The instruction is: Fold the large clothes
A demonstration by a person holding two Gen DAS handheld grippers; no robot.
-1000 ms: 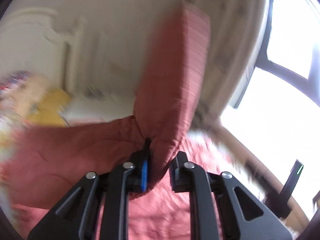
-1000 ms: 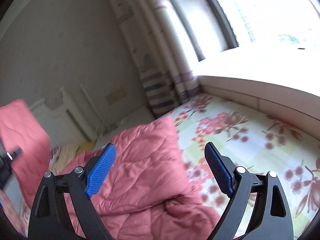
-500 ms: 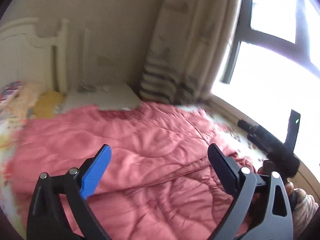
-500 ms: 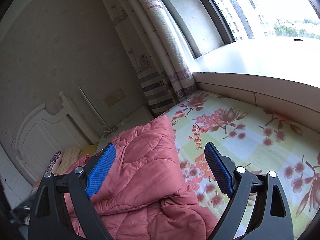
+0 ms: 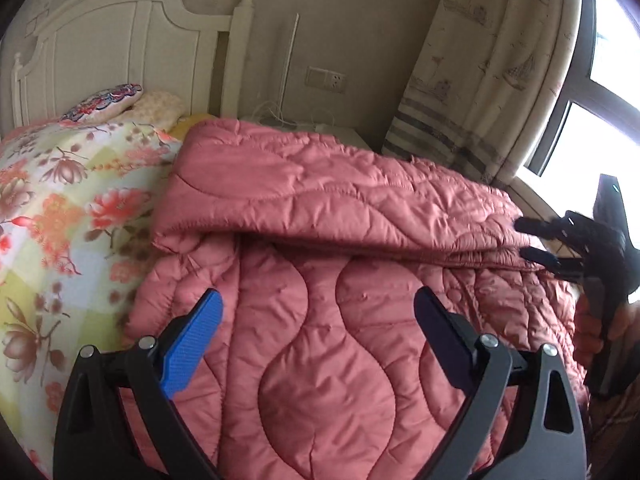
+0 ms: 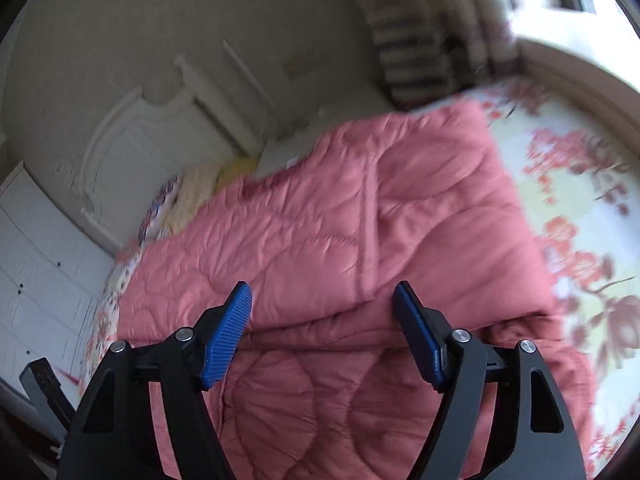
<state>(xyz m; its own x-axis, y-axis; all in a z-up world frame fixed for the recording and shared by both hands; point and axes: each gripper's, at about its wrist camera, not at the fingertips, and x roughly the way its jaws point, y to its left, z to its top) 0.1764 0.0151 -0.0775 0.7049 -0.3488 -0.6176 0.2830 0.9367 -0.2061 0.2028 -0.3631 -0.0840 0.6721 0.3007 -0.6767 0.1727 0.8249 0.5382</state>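
No writing is readable; the left gripper point(image 5: 316, 320) is released, the right gripper point(image 6: 322, 312), narrowing, hovers at the pink quilt's point(image 6: 360, 216) fold.

We find no legible text, label, brand, number or sign in either wrist view; the curtain point(image 5: 476, 76) carries printed ship drawings but no lettering that we can read; the wall socket point(image 5: 326, 79) shows no marking; the flowered bedsheet point(image 5: 60, 208) and the pink quilt point(image 5: 340, 320) bear pattern only; the right wrist view is too blurred to resolve any writing.
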